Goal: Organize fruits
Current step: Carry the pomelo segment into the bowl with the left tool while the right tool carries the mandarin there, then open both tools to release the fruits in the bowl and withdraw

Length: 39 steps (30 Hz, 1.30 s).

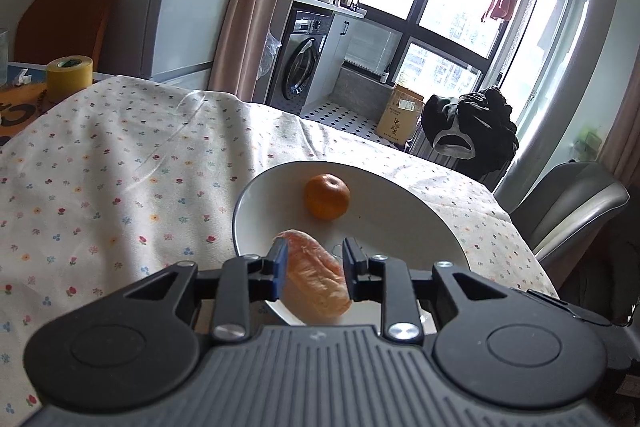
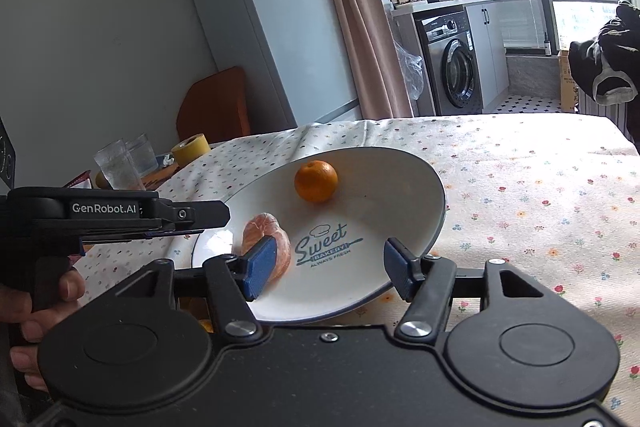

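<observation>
Table covered by white cotton cloth with small floral print (image 1: 120, 167), creased. Directly on the cloth: round white ceramic plate (image 2: 416, 187) with blue "Sweet Bakery" lettering. At the uncovered far end: yellow tape roll (image 1: 70, 73), two clear ribbed drinking glasses (image 2: 120, 163).

Plate (image 2: 400, 187): glossy white ceramic, I read a printed teal logo. Whole orange (image 2: 316, 181): dimpled, slightly shiny rind. Peeled orange (image 2: 264, 231): matt, veined membrane. Tablecloth (image 2: 520, 187): matt floral cotton-like cloth, creased. Left gripper (image 1: 314, 269) and right gripper (image 2: 326, 265): matt black plastic, blue ribbed pads (image 2: 262, 267), bright metal screws (image 2: 414, 327).
</observation>
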### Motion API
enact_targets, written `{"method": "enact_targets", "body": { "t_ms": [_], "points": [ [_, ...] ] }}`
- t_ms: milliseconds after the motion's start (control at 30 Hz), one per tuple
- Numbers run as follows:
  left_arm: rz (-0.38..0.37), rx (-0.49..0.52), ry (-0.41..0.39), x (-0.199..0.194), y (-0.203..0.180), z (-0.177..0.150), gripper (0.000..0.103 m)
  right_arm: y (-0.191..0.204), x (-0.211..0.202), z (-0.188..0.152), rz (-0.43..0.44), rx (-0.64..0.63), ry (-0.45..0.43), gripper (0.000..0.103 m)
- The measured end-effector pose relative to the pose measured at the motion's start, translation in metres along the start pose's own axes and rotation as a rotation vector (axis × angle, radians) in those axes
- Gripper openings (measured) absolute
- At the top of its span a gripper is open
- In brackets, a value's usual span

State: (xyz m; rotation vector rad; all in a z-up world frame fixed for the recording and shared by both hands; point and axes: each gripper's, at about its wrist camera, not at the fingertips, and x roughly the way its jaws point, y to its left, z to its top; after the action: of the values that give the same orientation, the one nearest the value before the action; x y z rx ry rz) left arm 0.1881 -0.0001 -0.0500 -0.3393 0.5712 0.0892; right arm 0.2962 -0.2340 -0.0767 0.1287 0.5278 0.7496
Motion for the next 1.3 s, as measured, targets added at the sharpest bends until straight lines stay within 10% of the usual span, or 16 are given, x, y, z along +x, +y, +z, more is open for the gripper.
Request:
{"method": "enact_targets", "body": {
  "t_ms": [467, 1300],
  "points": [
    [0.098, 0.024, -0.053, -0.041, 0.012, -0.009, 0.08, 0.006, -0.009, 0.001, 0.007, -0.021, -0.034, 0.07],
    [0.072, -0.014, -0.075, -0.1, 0.037, -0.033, 0.082, 0.03, -0.05, -0.008, 0.034, -0.017, -0.025, 0.091]
  ]
}}
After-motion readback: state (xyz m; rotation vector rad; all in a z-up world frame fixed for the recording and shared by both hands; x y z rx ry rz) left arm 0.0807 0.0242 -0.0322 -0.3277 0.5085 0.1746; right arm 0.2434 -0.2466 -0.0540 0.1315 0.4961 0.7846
